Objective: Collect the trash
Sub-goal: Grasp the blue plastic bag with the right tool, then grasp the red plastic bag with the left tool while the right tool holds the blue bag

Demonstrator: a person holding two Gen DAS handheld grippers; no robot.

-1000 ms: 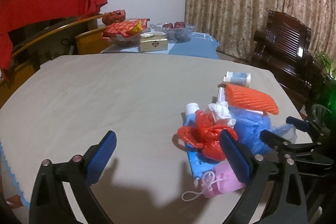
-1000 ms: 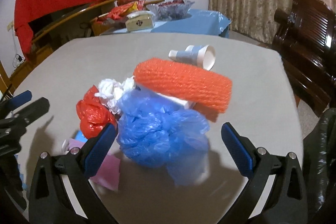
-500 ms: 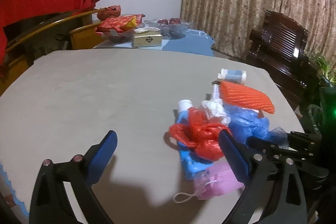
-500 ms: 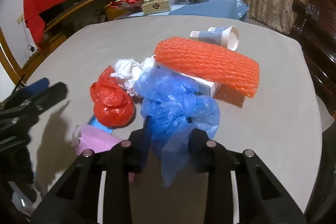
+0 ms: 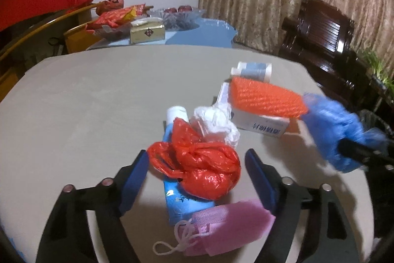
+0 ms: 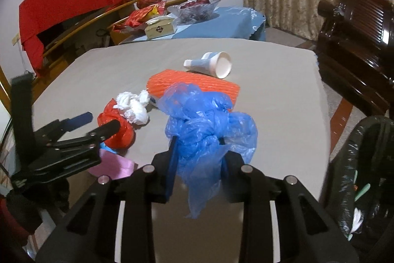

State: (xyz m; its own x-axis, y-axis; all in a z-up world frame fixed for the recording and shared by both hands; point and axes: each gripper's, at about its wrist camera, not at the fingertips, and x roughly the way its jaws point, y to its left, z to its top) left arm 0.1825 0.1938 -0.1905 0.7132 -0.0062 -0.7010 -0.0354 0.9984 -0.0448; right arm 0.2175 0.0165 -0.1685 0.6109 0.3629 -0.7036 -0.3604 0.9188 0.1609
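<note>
My right gripper [image 6: 197, 152] is shut on a crumpled blue plastic bag [image 6: 209, 122] and holds it above the grey table [image 6: 270, 95]; the bag also shows in the left wrist view [image 5: 337, 130]. My left gripper [image 5: 197, 171] is open, its jaws on either side of a red plastic bag [image 5: 199, 164]. Under the red bag lie a blue packet [image 5: 177, 203] and a pink mask [image 5: 229, 223]. A white crumpled bag [image 5: 216, 122], an orange foam net [image 5: 266, 97] on a white box [image 5: 261, 125] and a paper cup [image 6: 216, 64] lie beyond.
A black-lined trash bin [image 6: 364, 176] stands at the table's right edge. A dark wooden chair [image 6: 357, 33] is behind it. A side table with a blue cloth [image 6: 221, 24], snacks and a fruit bowl stands beyond the grey table.
My right gripper has lifted the blue bag off the pile and carried it right. My left gripper has moved forward around the red bag and narrowed its jaws.
</note>
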